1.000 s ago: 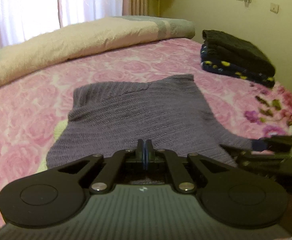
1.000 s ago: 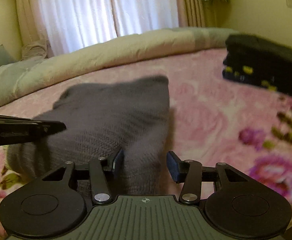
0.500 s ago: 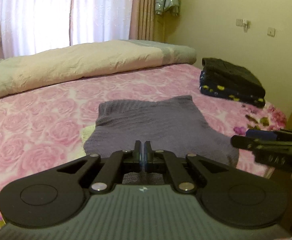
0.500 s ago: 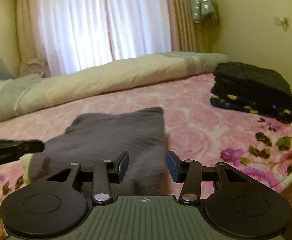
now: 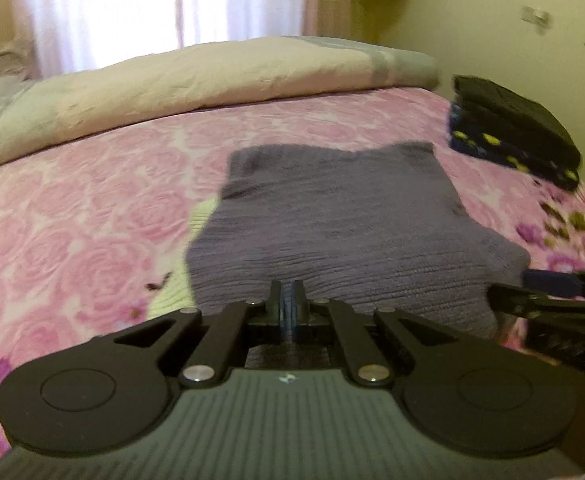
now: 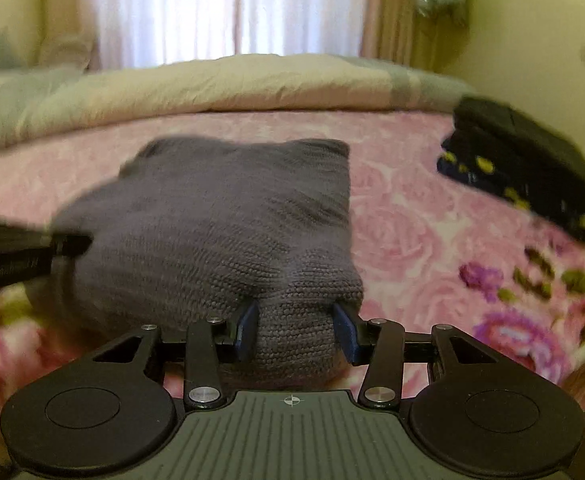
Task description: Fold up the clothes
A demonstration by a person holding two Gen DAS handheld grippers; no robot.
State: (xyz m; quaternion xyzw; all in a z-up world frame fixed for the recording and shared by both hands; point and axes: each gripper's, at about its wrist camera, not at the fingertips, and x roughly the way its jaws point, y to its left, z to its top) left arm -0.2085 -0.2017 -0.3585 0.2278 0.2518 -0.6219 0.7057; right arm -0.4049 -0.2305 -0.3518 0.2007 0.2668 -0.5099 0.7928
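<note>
A grey-purple knit sweater (image 5: pixel 332 220) lies folded on the pink rose bedspread (image 5: pixel 92 220). My left gripper (image 5: pixel 287 292) is shut, its tips over the sweater's near edge; I see no fabric between the pads. In the right wrist view the sweater (image 6: pixel 220 220) bulges up at its near right corner, and my right gripper (image 6: pixel 297 330) stands open with that corner between its fingers. The left gripper (image 6: pixel 72 242) reaches in from the left, its tip over the sweater's left part. From the left wrist view, the right gripper (image 5: pixel 532 288) shows at the sweater's right corner.
A stack of folded dark clothes (image 5: pixel 512 132) sits at the bed's right side near the wall. A rolled cream duvet (image 5: pixel 212 80) runs along the back, below the curtained window. A pale green cloth (image 5: pixel 202 216) peeks out under the sweater's left edge.
Both grippers have dropped back toward the sweater after rising half a second ago. The right gripper's open fingers now straddle the near right corner. The left gripper has stayed shut.
</note>
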